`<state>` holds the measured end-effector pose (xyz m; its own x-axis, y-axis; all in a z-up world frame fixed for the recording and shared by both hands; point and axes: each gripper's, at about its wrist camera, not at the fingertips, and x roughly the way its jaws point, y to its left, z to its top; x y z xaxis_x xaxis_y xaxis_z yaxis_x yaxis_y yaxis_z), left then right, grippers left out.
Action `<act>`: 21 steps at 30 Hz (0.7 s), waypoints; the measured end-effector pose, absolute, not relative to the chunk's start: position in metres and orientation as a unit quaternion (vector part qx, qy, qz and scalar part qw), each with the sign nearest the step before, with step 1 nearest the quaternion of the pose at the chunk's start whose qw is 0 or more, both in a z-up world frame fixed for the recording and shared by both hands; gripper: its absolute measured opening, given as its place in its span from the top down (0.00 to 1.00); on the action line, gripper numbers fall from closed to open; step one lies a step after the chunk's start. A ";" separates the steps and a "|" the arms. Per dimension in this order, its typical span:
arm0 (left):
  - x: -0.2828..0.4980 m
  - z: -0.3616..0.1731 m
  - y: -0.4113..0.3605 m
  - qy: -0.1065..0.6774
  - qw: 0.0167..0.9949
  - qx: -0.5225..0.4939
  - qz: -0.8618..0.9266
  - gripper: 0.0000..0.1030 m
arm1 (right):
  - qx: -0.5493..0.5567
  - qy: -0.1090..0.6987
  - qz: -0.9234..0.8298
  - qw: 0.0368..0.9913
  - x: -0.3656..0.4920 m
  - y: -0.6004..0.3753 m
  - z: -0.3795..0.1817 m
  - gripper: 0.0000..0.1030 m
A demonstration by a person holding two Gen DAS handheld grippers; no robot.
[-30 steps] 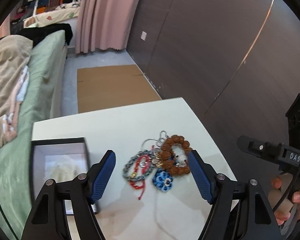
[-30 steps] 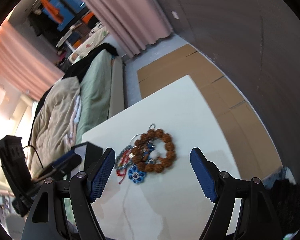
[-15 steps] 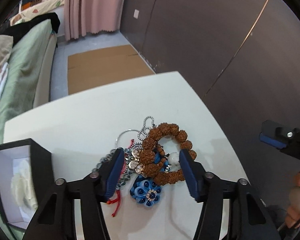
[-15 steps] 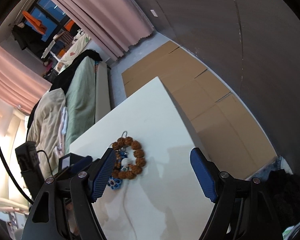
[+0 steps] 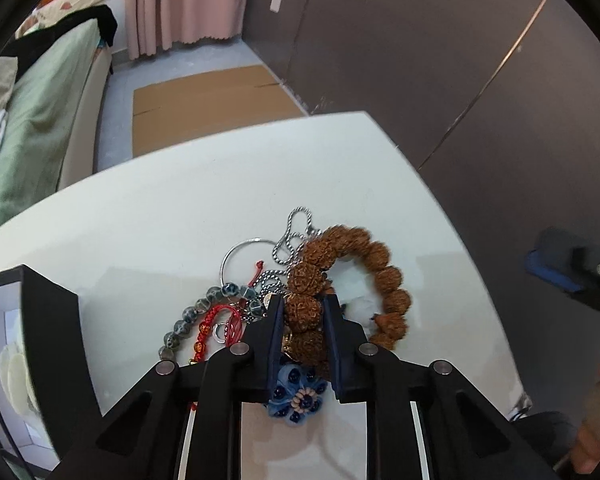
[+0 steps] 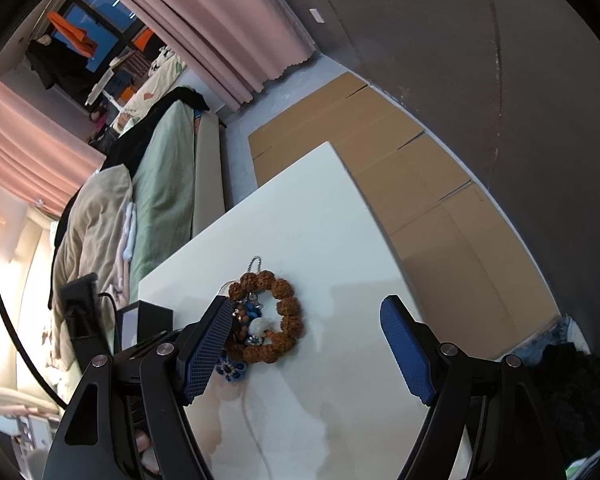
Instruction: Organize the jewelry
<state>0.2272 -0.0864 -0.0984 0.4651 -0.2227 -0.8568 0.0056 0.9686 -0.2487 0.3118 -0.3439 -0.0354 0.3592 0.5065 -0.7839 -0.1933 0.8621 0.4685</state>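
Both tools | left tool (image 5: pixel 302 309) closing, clamps brown bead bracelet (image 5: pixel 354 276) | right tool (image 6: pixel 306 338) agape, wrist-view only

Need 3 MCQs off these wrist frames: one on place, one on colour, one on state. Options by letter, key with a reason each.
1. Where does the open black box stand relative to the jewelry pile in the left wrist view?
A. To its left
B. To its right
C. On top of it

2. What colour is the flower-shaped piece at the near edge of the pile?
A. Green
B. Blue
C. Yellow

3. What is the left gripper doing?
A. Jaws wide, nothing between them
B. Closed on the brown bead bracelet
C. Closed on the silver chain

Key:
1 A: the box sits at the left table edge, apart from the pile.
2 B: its petals are blue with a pale beaded centre.
3 B: the jaws have just been closing and both pads now press a brown bead between them, while the right gripper stands open above the white table.
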 end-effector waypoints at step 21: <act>0.199 -0.032 -0.029 0.430 0.887 -0.156 -0.070 0.81 | 0.145 0.556 0.243 0.781 0.329 -0.274 -0.062 0.58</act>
